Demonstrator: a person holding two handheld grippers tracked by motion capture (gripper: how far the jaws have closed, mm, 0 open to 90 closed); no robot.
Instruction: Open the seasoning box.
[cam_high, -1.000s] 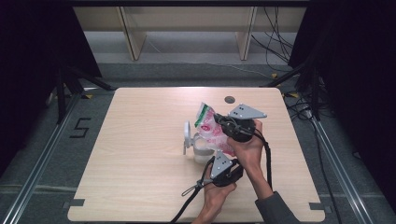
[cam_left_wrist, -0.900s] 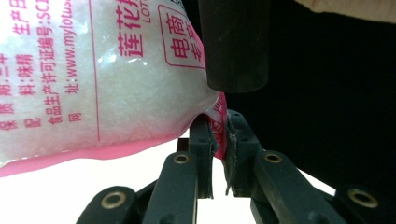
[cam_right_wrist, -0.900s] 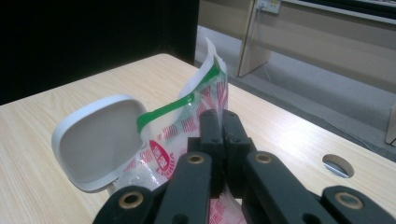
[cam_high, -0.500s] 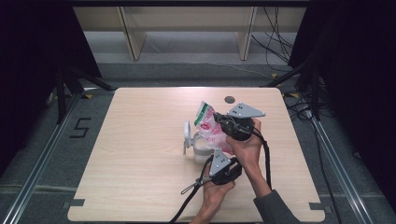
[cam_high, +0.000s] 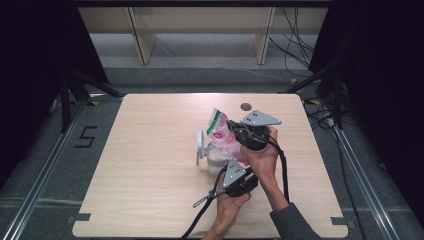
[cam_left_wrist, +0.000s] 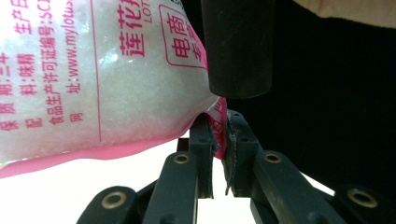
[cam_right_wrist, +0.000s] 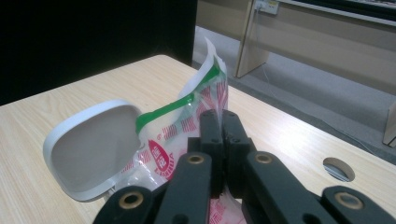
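A pink and white bag of sugar (cam_high: 221, 134) with a green top hangs tilted above a white tub (cam_high: 214, 159), whose hinged lid (cam_high: 201, 145) stands open to its left. My right gripper (cam_high: 234, 126) is shut on the bag's upper edge; in the right gripper view the jaws (cam_right_wrist: 219, 122) pinch the film beside the lid (cam_right_wrist: 93, 149). My left gripper (cam_high: 229, 164) comes from below. Its jaws (cam_left_wrist: 218, 136) are shut on the pink bottom corner of the bag (cam_left_wrist: 93, 84).
The wooden table (cam_high: 150, 150) has a round cable hole (cam_high: 245, 106) near its far edge, behind the right gripper. Black cables trail from both grippers toward the table's near edge. Wooden shelf legs (cam_high: 142, 35) stand on the floor beyond the table.
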